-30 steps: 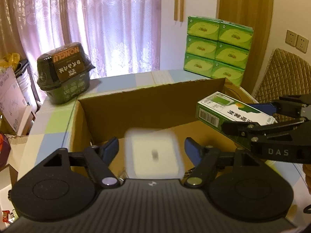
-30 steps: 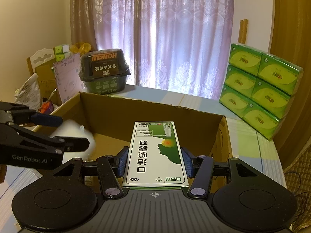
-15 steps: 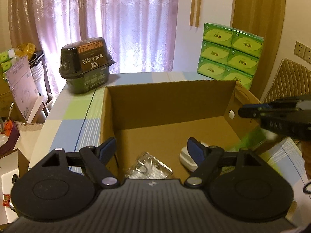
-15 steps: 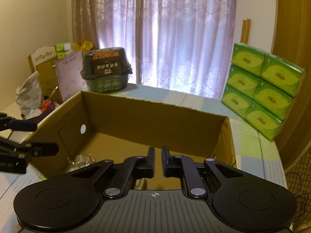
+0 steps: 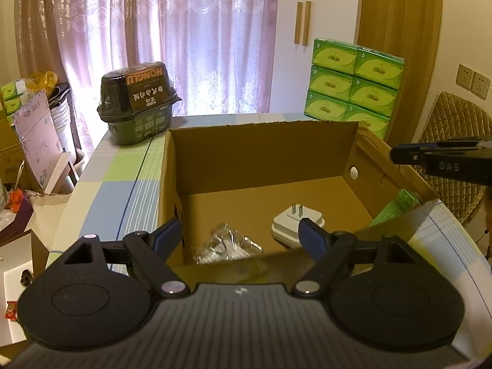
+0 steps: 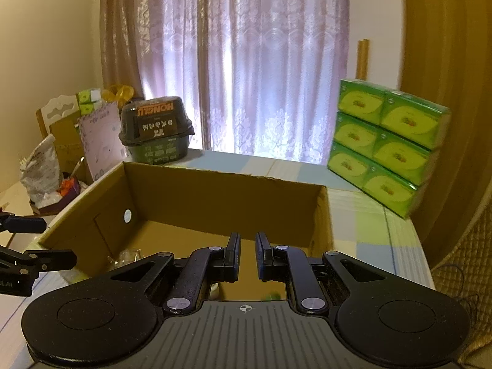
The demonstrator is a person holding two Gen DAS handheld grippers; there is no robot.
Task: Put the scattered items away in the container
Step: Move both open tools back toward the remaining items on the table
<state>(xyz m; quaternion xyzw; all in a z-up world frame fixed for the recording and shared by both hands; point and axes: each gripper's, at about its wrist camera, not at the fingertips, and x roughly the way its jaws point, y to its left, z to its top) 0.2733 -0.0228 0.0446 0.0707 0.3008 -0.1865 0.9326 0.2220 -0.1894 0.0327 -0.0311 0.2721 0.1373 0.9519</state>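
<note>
An open cardboard box (image 5: 261,150) (image 6: 221,203) stands on the checked table. On its floor lie a white plug adapter (image 5: 296,224) and a crumpled clear plastic bag (image 5: 227,243). A green carton (image 5: 396,206) leans in the box's right corner. My left gripper (image 5: 240,236) is open and empty above the box's near edge. In the right wrist view it shows at the left edge (image 6: 37,243). My right gripper (image 6: 247,246) is shut to a narrow slit with nothing in it, above the near right side of the box. The left wrist view shows it side-on (image 5: 442,160).
A dark instant-noodle bowl (image 5: 138,104) (image 6: 155,129) sits on the table behind the box at left. A stack of green tissue packs (image 5: 353,80) (image 6: 387,141) stands at the back right. A quilted chair (image 5: 452,129) is at the right, and bags and boxes lie off the table's left edge.
The white adapter has dropped from my left gripper into the box. My right gripper let go of the green carton, which now lies in the box, and shut empty. Both grippers drew back.
</note>
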